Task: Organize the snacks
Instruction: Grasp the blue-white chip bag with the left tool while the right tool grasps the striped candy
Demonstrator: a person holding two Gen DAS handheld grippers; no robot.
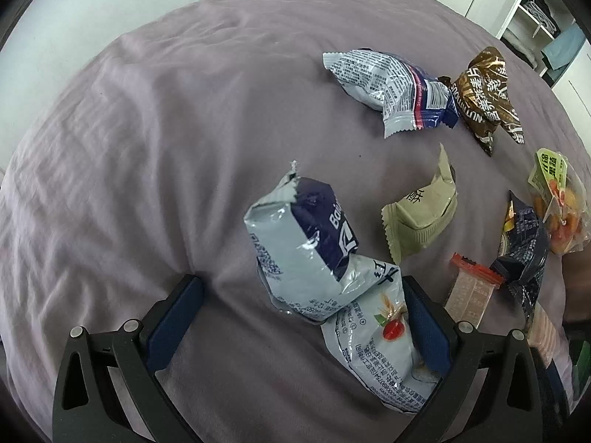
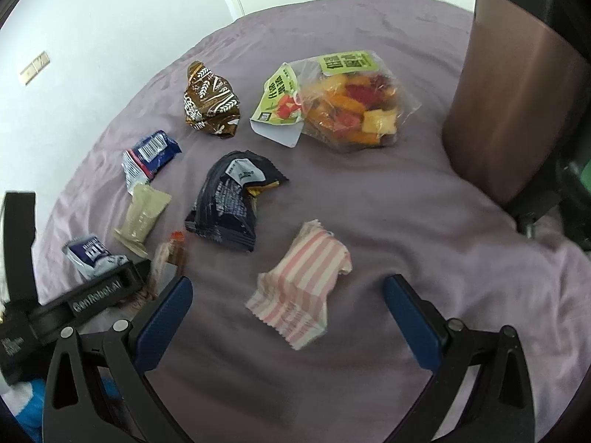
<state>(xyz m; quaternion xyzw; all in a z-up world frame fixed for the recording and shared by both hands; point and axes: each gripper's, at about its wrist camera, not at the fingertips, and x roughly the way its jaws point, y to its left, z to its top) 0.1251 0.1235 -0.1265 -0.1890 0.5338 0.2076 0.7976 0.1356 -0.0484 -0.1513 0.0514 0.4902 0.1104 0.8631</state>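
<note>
Crinkly foil packets (image 1: pixel 306 243) – soft wrinkled mauve bedsheet (image 1: pixel 147 147).

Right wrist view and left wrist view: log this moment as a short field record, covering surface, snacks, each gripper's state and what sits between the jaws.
surface: wrinkled mauve bedsheet
left gripper: jaws open, nothing clamped
between left jaws: silver-and-navy foil packet lying over a silver packet with red fruit print
right gripper: jaws open, nothing clamped
between right jaws: pink-and-white striped wrapper
other snacks: clear bag of orange and red dried fruit; brown wheat-print packet; black crumpled packet; beige packet
container: brown cylindrical bin, at the right edge
</note>
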